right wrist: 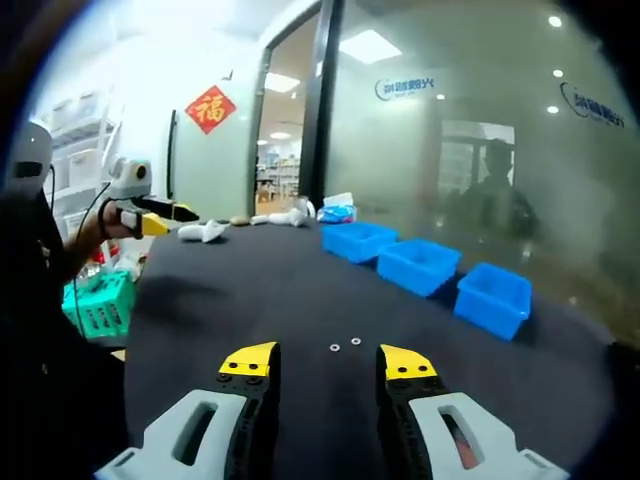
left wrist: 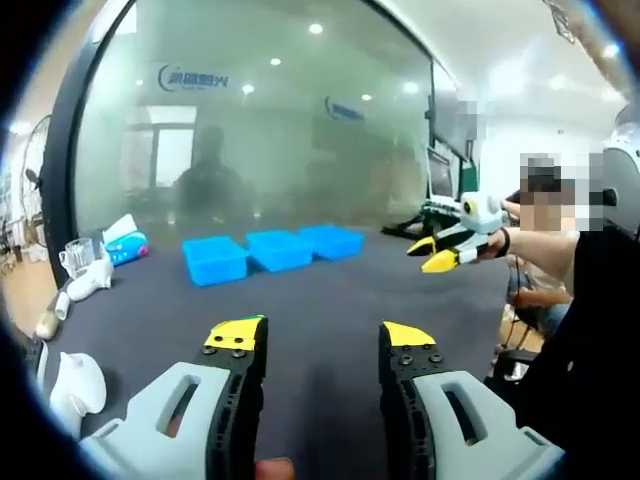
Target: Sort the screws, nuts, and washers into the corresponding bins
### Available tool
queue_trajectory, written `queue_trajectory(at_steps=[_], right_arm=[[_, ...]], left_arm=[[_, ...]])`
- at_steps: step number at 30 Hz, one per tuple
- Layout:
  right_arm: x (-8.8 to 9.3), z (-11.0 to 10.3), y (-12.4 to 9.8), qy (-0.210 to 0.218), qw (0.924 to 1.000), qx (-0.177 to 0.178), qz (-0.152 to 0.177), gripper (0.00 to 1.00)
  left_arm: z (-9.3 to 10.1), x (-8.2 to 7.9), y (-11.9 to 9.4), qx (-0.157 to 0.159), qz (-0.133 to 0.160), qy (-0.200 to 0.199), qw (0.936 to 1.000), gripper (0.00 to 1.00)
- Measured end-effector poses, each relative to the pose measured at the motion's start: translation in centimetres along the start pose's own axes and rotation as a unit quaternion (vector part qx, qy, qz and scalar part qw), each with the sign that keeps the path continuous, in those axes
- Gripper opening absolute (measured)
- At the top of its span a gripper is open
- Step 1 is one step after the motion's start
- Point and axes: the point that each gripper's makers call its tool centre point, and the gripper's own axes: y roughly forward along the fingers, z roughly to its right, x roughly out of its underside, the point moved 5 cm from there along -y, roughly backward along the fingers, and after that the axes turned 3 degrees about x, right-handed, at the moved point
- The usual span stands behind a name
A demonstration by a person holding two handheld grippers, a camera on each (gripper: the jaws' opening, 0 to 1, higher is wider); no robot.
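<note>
Three blue bins stand in a row on the dark table (left wrist: 330, 295): one (left wrist: 215, 260), one (left wrist: 280, 250) and one (left wrist: 333, 240). In the right gripper view the same bins (right wrist: 420, 265) run along the right side. Two small metal rings, washers or nuts (right wrist: 335, 348) (right wrist: 356, 341), lie on the table just ahead of my right gripper (right wrist: 328, 362), which is open with nothing between its jaws. My left gripper (left wrist: 320, 335) is open and empty over the near table. Each gripper shows in the other's view, held up by a hand: right gripper (left wrist: 440, 254), left gripper (right wrist: 165, 215).
At the table's far end lie a clear measuring cup (left wrist: 78, 255), white objects (left wrist: 90, 280), a white jug-like object (left wrist: 75, 385) and a tissue pack (left wrist: 125, 243). A green basket (right wrist: 100, 305) sits off the table's edge. A frosted glass wall (left wrist: 300, 130) backs the bins.
</note>
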Motion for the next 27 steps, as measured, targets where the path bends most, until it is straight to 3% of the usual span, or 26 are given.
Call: queue_trajectory(at_steps=[13,27], right_arm=[[0.6,-0.8,1.6,-0.018,0.9959,-0.055,-0.069,0.29],[0.7,0.0,6.5,-0.040,0.9826,-0.097,-0.154,0.26]], left_arm=[[0.0,0.6,-0.3,0.003,-0.005,-0.004,1.0000,0.44],[-0.1,1.5,-0.6,0.005,-0.011,-0.013,0.9998,0.44]])
